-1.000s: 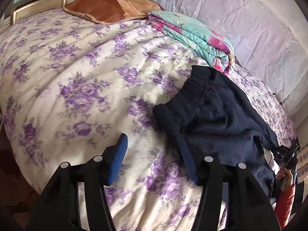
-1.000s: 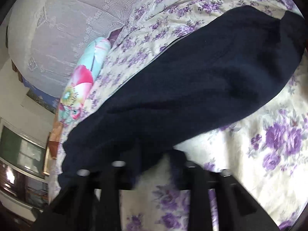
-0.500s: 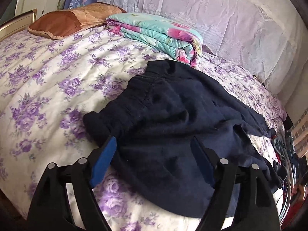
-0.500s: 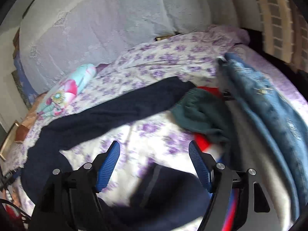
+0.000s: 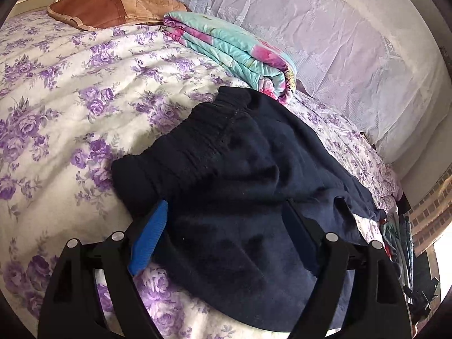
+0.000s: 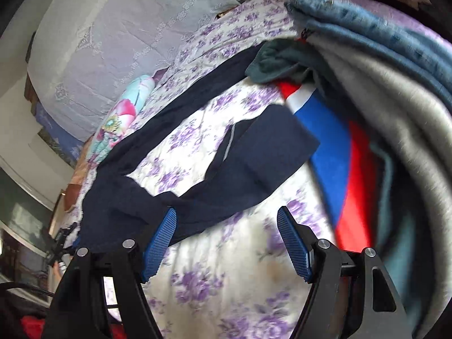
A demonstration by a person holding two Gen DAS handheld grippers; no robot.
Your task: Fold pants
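Observation:
Dark navy pants lie spread on the floral bed, elastic waistband at the upper left, legs running off to the right. My left gripper is open, its jaws wide on either side of the seat area just below the waistband, close over the cloth. In the right wrist view the pants' legs spread apart in a V across the sheet, one cuff end lying near the clothes pile. My right gripper is open and empty, hovering over bare sheet just below that leg.
A folded teal and pink floral blanket and a brown pillow lie beyond the waistband. A pile of clothes, grey, denim blue, red and blue, sits right of the leg ends. A lace-covered headboard lies behind.
The left gripper has moved in closer over the seat of the pants. The right gripper has swung from the cloth towards the leg ends and the clothes pile, open now.

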